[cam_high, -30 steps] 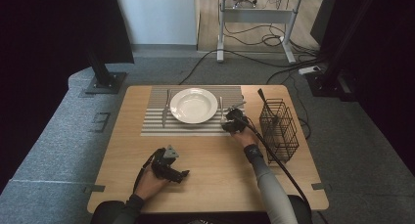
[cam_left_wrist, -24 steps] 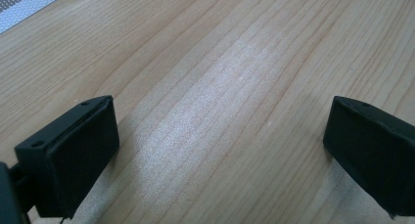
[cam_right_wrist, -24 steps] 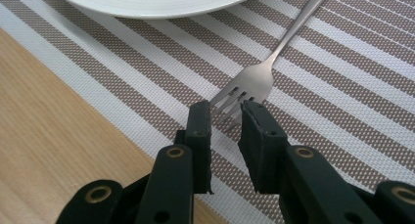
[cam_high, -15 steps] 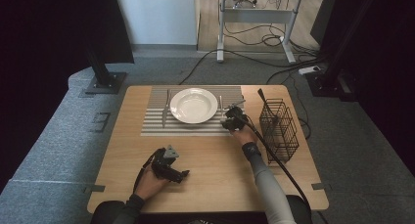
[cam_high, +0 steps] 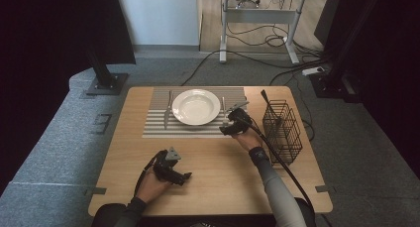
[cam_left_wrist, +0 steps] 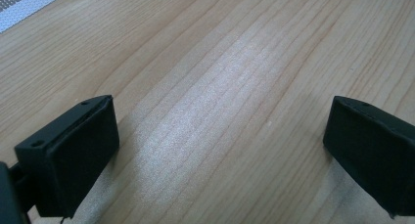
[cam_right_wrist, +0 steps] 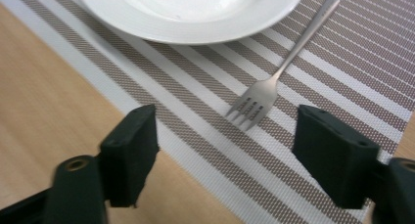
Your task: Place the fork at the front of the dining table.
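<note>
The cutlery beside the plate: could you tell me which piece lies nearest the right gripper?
The fork, on the placemat's right side below the right gripper's open jaws; the knife lies across the plate.

A lab or studio set-up: a small wooden table (cam_high: 213, 182) on grey carpet (cam_high: 59, 138), black curtains (cam_high: 44, 33), stand bases (cam_high: 105, 83), floor cables (cam_high: 257, 36), a desk frame (cam_high: 260, 14) behind.

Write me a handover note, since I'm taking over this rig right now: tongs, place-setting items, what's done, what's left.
Right tongs: jaws have just been opening, nothing between them, over the striped placemat edge, just off the fork tines.
Left tongs: open, empty, low over the bare table.
Fork lies flat on the placemat, right of the white plate; knife lies left of it. Wire basket stands at the table's right.
Done: plate, knife and fork appear set.
Left: probably draw the right hand back; the basket's contents are unclear.
</note>
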Tool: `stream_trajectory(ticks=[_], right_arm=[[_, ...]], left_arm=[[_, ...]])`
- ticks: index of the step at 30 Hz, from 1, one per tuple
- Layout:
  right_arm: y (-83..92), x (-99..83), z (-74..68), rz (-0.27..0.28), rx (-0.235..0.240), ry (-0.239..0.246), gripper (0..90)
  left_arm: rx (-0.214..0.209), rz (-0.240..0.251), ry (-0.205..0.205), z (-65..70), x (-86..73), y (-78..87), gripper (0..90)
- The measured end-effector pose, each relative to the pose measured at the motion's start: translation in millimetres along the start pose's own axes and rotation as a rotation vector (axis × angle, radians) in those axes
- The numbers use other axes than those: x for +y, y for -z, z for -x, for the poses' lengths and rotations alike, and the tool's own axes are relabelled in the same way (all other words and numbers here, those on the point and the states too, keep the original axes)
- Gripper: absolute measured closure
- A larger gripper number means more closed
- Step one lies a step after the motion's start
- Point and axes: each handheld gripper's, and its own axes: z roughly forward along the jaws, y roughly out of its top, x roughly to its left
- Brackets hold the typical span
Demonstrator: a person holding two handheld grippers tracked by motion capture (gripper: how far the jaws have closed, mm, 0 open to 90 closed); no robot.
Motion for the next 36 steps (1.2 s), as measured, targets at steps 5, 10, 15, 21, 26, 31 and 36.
stream_trajectory(ticks=[5,10,15,21,26,31,36], right_arm=[[19.6,-4.0,-11.4,0.024,0.013,0.03,13.8],[41.6,-14.5,-21.2,0.048,0.021,0.056,9.9],[63.9,-31.4,-31.0,0.066,0.009,0.08,4.8],[82.6,-55.7,-32.5,0.097,0.016,0.058,2.7],[84.9,-78.6,-31.7,0.107,0.034,0.025,2.7],[70.2,-102.9,-35.1,0.1,0.051,0.018,2.7],[52.4,-119.5,-32.4,0.065,0.056,0.002,1.4]], left_arm=[[0.0,0.001,0.0,0.0,-0.1,-0.1,0.0],[0.001,-0.001,-0.002,-0.2,0.0,0.1,0.0],[0.0,-0.002,-0.003,-0.3,0.0,0.2,0.0],[0.001,-0.003,-0.002,0.1,0.0,0.3,0.0],[0.001,-0.001,-0.001,0.2,-0.1,0.1,0.0],[0.002,0.0,0.001,0.3,-0.1,0.0,0.0],[0.002,0.0,0.001,0.4,-0.1,0.1,0.0]])
